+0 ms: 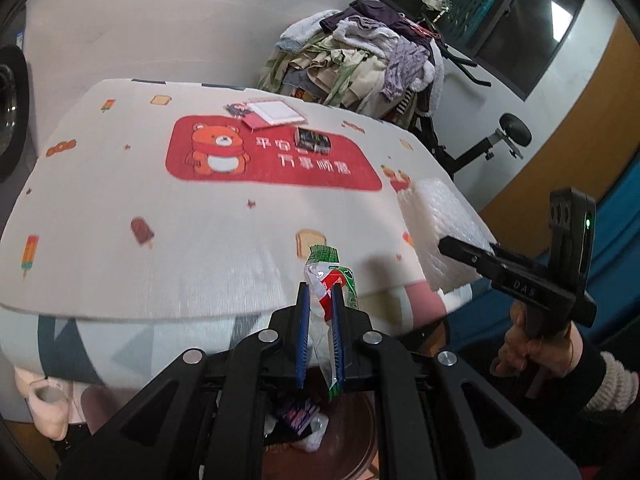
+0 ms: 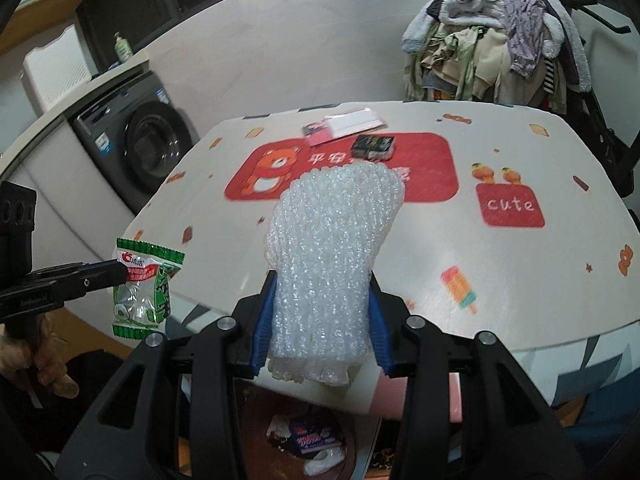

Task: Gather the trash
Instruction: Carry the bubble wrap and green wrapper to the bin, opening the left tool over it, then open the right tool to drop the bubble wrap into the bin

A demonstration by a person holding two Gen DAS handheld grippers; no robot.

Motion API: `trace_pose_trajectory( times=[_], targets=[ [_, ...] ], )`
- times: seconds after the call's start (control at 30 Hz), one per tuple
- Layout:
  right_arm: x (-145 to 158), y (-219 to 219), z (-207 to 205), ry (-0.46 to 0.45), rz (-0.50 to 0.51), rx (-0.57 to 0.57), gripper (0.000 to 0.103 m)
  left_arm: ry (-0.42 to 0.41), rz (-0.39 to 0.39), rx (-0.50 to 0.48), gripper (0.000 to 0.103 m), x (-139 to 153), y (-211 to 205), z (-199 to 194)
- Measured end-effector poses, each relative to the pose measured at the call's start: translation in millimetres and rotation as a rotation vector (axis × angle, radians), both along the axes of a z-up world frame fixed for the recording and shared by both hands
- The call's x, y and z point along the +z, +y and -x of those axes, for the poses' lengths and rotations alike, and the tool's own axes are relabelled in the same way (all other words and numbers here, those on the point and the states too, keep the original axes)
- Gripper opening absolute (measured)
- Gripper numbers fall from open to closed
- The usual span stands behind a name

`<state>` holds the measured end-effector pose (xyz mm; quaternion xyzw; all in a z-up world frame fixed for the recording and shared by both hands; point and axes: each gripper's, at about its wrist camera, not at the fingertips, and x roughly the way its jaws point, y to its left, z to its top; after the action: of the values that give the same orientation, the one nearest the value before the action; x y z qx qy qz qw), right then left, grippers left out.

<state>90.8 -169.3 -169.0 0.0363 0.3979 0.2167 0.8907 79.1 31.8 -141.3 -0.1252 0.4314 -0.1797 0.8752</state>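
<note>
Two pairs of tongs are each clamped on a piece of trash near the front edge of the tabletop [image 2: 520, 276], which wears a white cloth printed with a red bear panel. The left tongs [image 1: 320, 292] pinch a crumpled green, white and red plastic snack wrapper [image 1: 330, 276] between their blue pads, held above the cloth's edge. The right tongs [image 2: 322, 280] squeeze a rolled wad of clear bubble wrap [image 2: 332, 256], lifted over the same edge. Farther back on the red panel lie a small black box [image 2: 372, 145] and a flat pink-and-white packet [image 2: 344, 125]. Below, between the arms, a round brown bin [image 2: 356, 440] holds discarded wrappers. A heap of clothes [image 2: 492, 40] stands behind.
</note>
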Motion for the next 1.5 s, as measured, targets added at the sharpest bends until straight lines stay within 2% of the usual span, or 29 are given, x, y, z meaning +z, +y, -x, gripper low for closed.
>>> trace_pose_trajectory(
  times=[0.27,0.57,0.8,1.1,1.2,1.23,1.27,1.4,1.5],
  targets=[
    [-5,11,27,0.002,0.008,0.025,0.043,0.012,0.002,-0.032,0.011,-18,-10,42],
    [-12,14,56,0.003,0.015,0.033,0.043,0.047,-0.009,-0.071,0.011,-37,-17,69],
    [-19,12,60,0.018,0.017,0.029,0.043,0.096,-0.009,-0.096,0.011,-55,-24,75],
    [-26,15,61,0.035,0.019,0.037,0.043,0.121,-0.015,-0.119,0.011,-65,-31,77],
    [-30,18,61,0.043,0.025,0.048,0.043,0.13,-0.011,-0.124,0.026,-67,-31,78],
    [-31,19,62,0.046,0.027,0.05,0.043,0.128,-0.011,-0.123,0.047,-66,-31,78],
    [-32,20,62,0.048,0.028,0.053,0.043,0.113,-0.01,-0.117,0.064,-63,-30,80],
    [-39,26,66,0.065,0.038,0.073,0.043,0.059,-0.045,-0.089,0.067,-52,-27,81],
    [-47,34,70,0.091,0.049,0.098,0.043,0.007,-0.075,-0.031,0.075,-41,-16,82]
  ],
)
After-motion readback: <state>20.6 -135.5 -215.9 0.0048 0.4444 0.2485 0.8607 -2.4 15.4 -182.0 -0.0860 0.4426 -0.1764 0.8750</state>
